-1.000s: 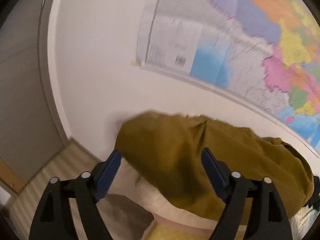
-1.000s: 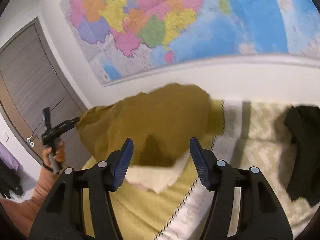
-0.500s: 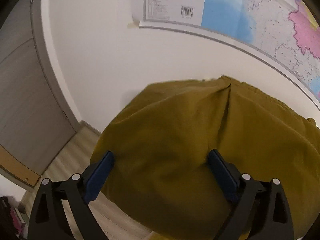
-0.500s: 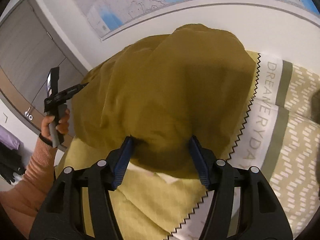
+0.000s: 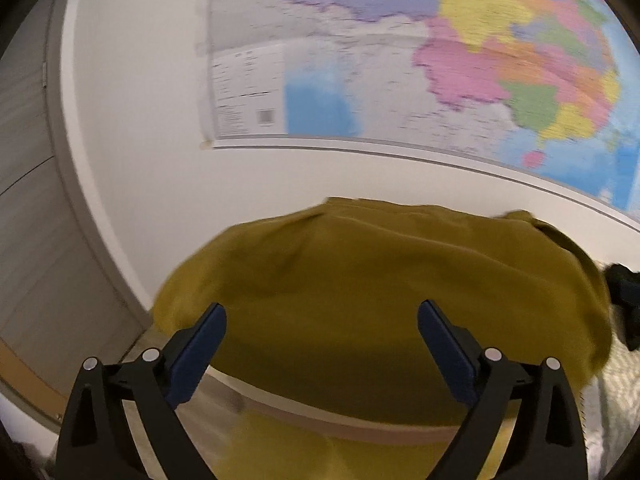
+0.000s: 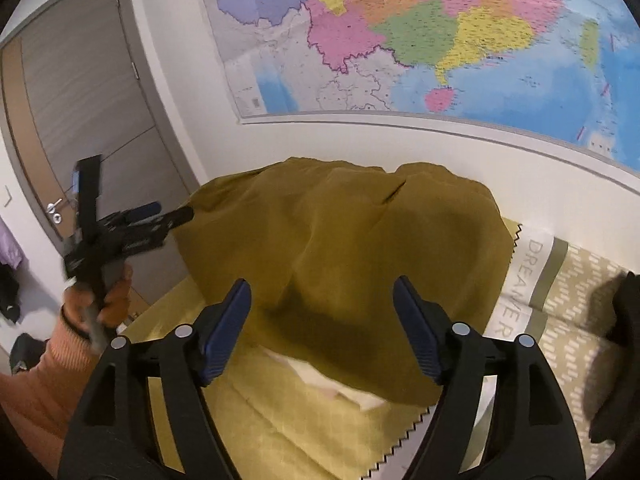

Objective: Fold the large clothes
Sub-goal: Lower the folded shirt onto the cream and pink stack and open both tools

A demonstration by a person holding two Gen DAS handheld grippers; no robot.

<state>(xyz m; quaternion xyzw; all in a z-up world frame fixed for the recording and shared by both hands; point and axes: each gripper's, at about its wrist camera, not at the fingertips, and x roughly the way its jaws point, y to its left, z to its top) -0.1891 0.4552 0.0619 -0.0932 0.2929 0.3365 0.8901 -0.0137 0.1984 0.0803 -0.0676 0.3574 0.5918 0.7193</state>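
We hold a left hand-held gripper (image 5: 322,334) and a right hand-held gripper (image 6: 322,322), both released with blue-padded jaws spread wide and nothing between them. The olive-green garment (image 6: 340,248) lies in a rumpled mound on the bed (image 6: 576,280), at twelve o'clock from each gripper and close against the white wall (image 6: 400,144) under a colourful map (image 6: 400,32). In the right wrist view, our left hand (image 6: 106,300) grips its tool at nine o'clock, beside a grey door (image 6: 72,100).
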